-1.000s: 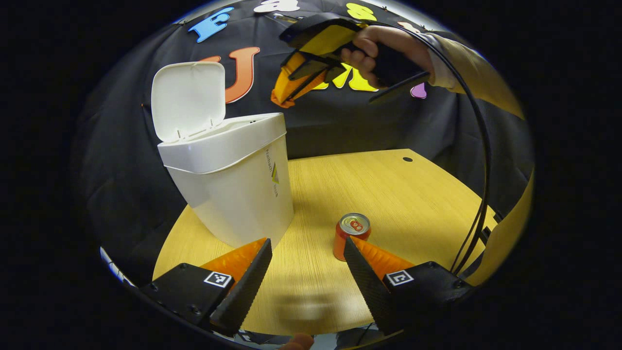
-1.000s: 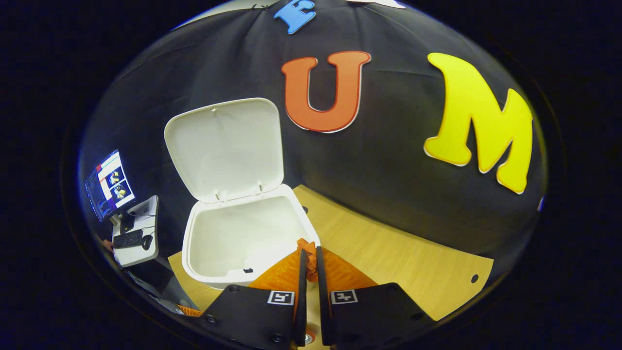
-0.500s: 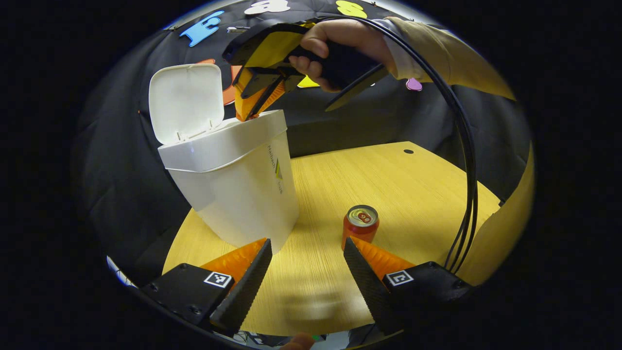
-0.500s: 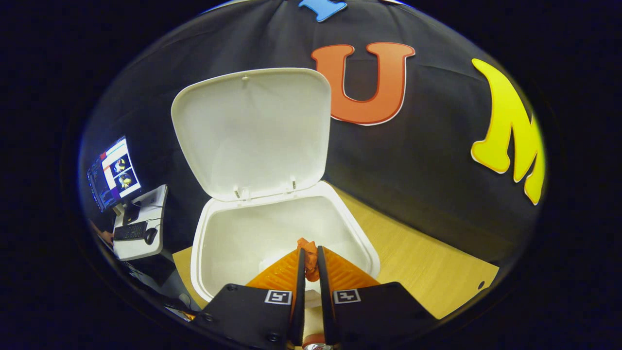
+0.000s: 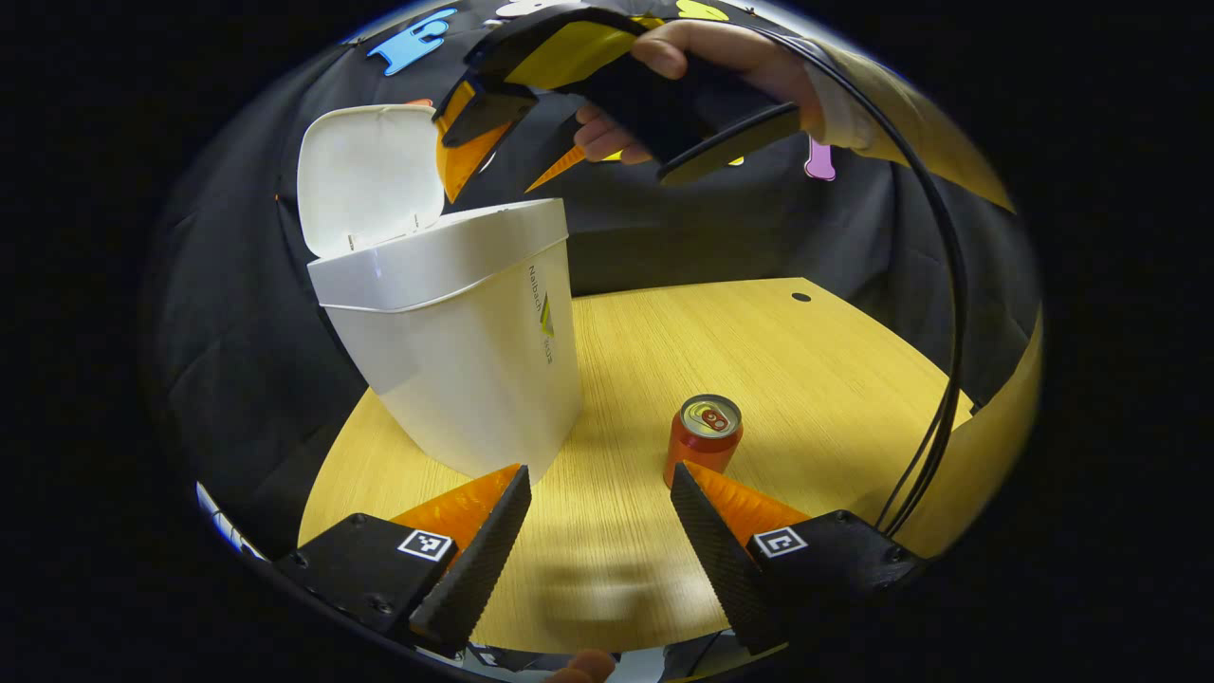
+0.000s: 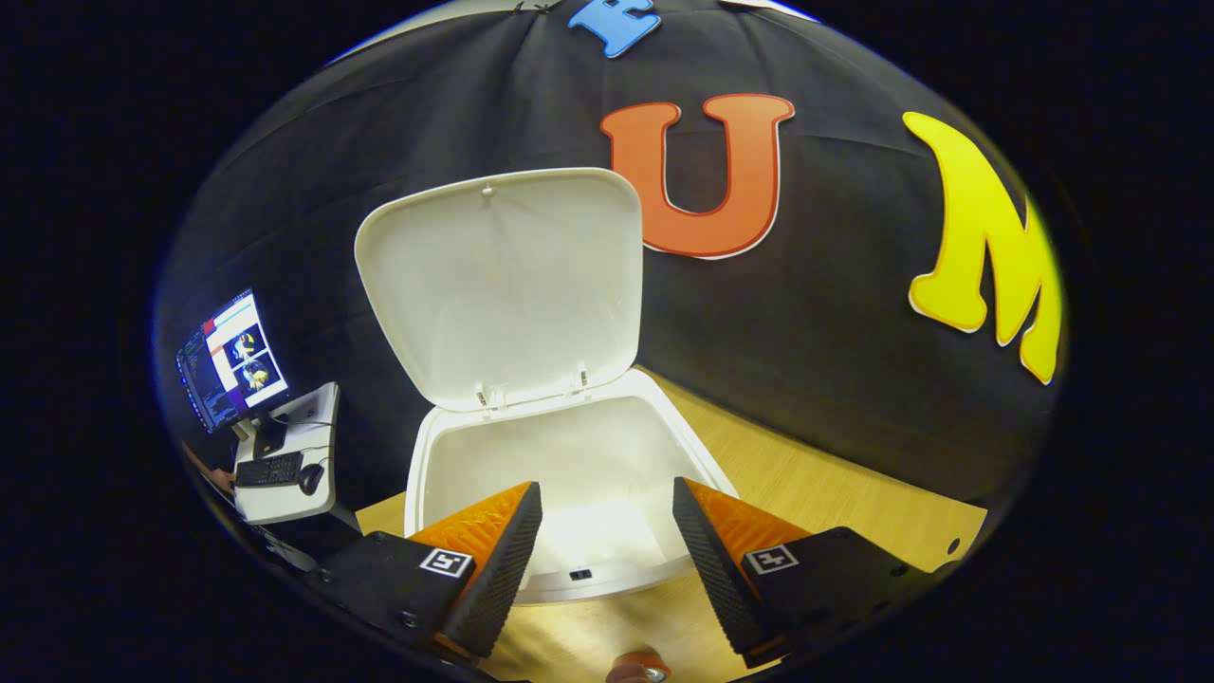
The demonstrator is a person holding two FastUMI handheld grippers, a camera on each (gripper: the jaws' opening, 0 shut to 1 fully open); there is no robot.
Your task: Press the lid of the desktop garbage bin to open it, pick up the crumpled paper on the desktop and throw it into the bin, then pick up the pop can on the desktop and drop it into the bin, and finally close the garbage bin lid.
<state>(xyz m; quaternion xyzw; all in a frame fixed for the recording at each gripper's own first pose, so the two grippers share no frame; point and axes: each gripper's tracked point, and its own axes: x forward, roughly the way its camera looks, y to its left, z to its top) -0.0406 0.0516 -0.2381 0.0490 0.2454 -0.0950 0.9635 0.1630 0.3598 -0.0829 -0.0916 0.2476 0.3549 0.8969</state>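
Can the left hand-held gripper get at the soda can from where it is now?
Probably yes. The left hand-held gripper is open and low over the table, and the soda can stands upright just beyond its right finger, apart from the bin, with nothing between.

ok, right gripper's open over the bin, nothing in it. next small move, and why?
Probably bring the left gripper forward around the pop can. The right gripper hangs open and empty above the open garbage bin, while the can stands upright on the desktop just ahead of the left gripper's open fingers.
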